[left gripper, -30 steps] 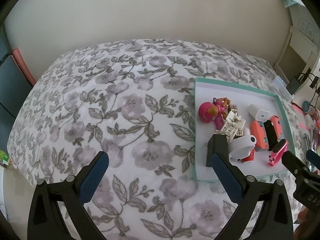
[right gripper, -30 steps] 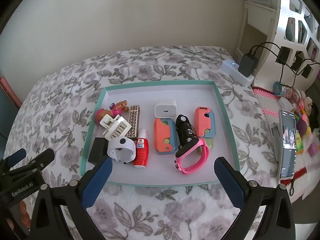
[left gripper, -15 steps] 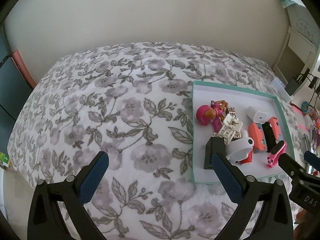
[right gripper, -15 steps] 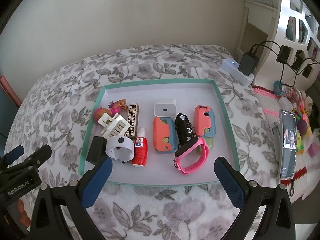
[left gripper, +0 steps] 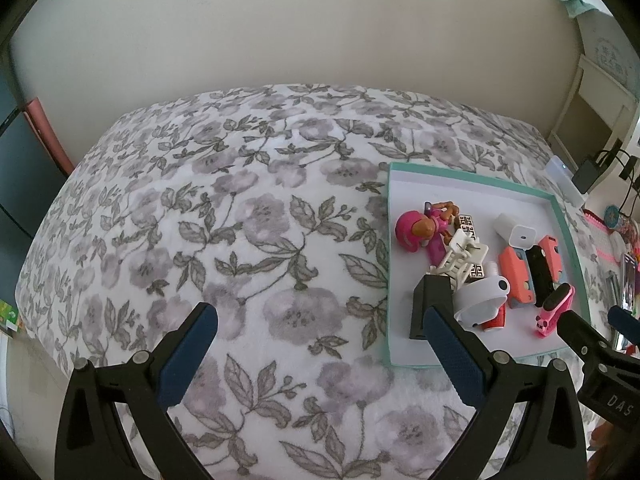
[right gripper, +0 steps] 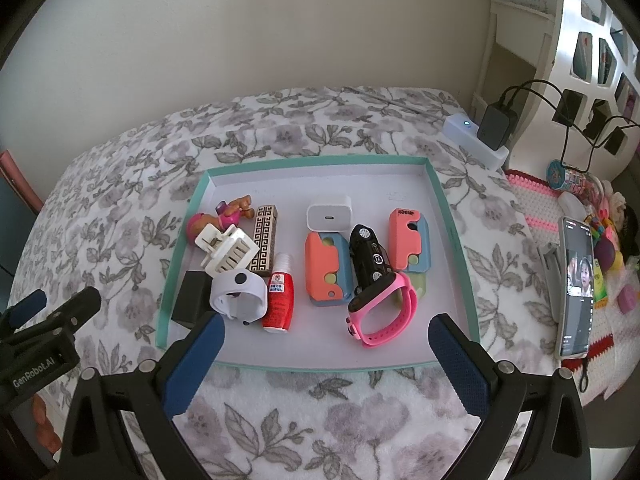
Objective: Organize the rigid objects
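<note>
A teal-rimmed white tray (right gripper: 454,236) lies on the floral bed and also shows in the left wrist view (left gripper: 562,216). It holds a pink toy figure (right gripper: 222,216), a white hair clip (right gripper: 228,250), a white watch (right gripper: 240,296), a red bottle (right gripper: 280,296), a white charger (right gripper: 328,216), two orange-blue blocks (right gripper: 326,272), a black toy car (right gripper: 370,256), a pink watch (right gripper: 384,308) and a black box (right gripper: 190,298). My right gripper (right gripper: 326,346) is open and empty at the tray's near edge. My left gripper (left gripper: 318,338) is open and empty over the blanket, left of the tray.
The floral blanket (left gripper: 224,220) covers the bed. A phone on a stand (right gripper: 574,286), small toys and a knitted mat lie to the right. A white power strip (right gripper: 474,138) with chargers sits by the white shelf. A wall runs behind the bed.
Both grippers have drawn back slightly from the tray, which sits a little farther off in each view. Both stay open and empty. The objects in the tray have not moved.
</note>
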Tool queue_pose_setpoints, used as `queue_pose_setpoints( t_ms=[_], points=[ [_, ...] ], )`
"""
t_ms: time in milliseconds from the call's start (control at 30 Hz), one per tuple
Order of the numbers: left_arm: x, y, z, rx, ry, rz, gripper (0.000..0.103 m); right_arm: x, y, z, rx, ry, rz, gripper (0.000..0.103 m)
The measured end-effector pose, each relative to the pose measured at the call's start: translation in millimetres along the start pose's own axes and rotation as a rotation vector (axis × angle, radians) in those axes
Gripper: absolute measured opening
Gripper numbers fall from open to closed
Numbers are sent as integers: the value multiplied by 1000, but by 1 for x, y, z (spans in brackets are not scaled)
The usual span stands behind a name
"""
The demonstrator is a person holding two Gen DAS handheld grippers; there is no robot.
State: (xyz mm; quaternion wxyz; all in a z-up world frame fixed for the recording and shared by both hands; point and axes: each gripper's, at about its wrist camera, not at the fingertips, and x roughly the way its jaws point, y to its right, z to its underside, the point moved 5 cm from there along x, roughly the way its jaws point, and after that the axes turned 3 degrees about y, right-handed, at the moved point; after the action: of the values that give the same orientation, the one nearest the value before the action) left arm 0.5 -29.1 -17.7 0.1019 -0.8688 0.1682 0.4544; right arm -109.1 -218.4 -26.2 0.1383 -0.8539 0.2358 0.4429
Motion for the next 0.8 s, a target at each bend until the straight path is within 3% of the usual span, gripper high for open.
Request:
queue_pose_setpoints(
  t_ms=[800],
  points=[
    [1, -3, 1, -20, 7, -12, 103, 2, -2, 1, -14, -6, -1, 103]
  ],
)
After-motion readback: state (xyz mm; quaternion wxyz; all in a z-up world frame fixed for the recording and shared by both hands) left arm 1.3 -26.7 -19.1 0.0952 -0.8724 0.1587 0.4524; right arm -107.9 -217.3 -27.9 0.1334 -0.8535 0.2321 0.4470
